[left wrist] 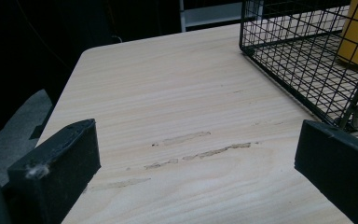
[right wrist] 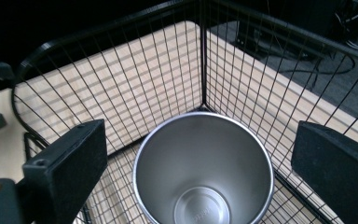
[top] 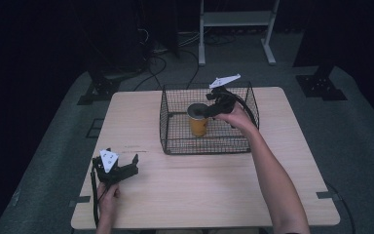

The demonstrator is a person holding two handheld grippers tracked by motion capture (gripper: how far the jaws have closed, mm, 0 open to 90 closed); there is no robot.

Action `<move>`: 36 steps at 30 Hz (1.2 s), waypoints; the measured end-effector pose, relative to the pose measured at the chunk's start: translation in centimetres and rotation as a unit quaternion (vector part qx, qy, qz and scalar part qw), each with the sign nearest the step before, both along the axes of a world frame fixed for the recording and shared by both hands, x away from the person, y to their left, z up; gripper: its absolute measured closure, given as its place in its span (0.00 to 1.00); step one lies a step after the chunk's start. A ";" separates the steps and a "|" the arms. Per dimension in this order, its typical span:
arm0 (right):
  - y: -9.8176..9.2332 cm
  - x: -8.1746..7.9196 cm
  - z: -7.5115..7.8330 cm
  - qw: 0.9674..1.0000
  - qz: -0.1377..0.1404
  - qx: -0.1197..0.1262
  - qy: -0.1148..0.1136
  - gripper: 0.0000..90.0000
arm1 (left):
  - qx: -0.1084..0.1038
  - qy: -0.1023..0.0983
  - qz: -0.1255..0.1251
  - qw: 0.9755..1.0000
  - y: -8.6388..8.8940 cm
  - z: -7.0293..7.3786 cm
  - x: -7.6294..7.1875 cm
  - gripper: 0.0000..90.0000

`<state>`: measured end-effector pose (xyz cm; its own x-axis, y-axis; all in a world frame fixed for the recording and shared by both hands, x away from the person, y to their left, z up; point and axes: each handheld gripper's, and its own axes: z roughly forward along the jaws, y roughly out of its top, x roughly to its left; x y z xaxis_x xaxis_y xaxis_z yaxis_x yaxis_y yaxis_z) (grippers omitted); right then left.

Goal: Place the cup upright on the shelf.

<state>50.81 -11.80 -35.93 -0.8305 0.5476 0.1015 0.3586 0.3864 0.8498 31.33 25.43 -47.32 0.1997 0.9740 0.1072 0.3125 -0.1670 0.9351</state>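
Right hand-held gripper (top: 208, 108): jaws wide, nothing held, poised over cup rim; cup mouth directly below, between jaws in right gripper view.
Cup (top: 197, 119): orange outside, steel inside (right wrist: 203, 170), upright, long axis vertical, standing in wire basket (top: 175, 146), centre of high view.
Basket walls (right wrist: 121, 84): close on 2 sides, corner just behind cup; open room upward only.
Left hand-held gripper (top: 121, 170): wide, empty, lower left on tabletop (top: 214, 190), well apart from cup.
Right nearer.
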 end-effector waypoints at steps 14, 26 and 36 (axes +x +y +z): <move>-0.7 -1.9 1.8 1.000 0.018 -0.003 -0.003 0.06 | 0.002 -0.001 -0.004 1.000 0.0 0.0 0.0 0.00; -2.0 -4.3 2.8 0.999 0.031 0.015 -0.005 0.06 | 0.003 0.000 -0.003 1.000 -0.1 0.0 0.0 0.00; -3.9 -6.0 2.9 0.999 0.027 0.018 -0.007 0.06 | 0.005 -0.001 -0.004 1.000 -0.1 0.0 0.0 0.00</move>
<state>44.78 -15.74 -33.02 -0.8605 0.4976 0.1092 0.3261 0.3735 0.8684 31.33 25.35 -47.33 0.2068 0.9714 0.1164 0.3098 -0.1779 0.9340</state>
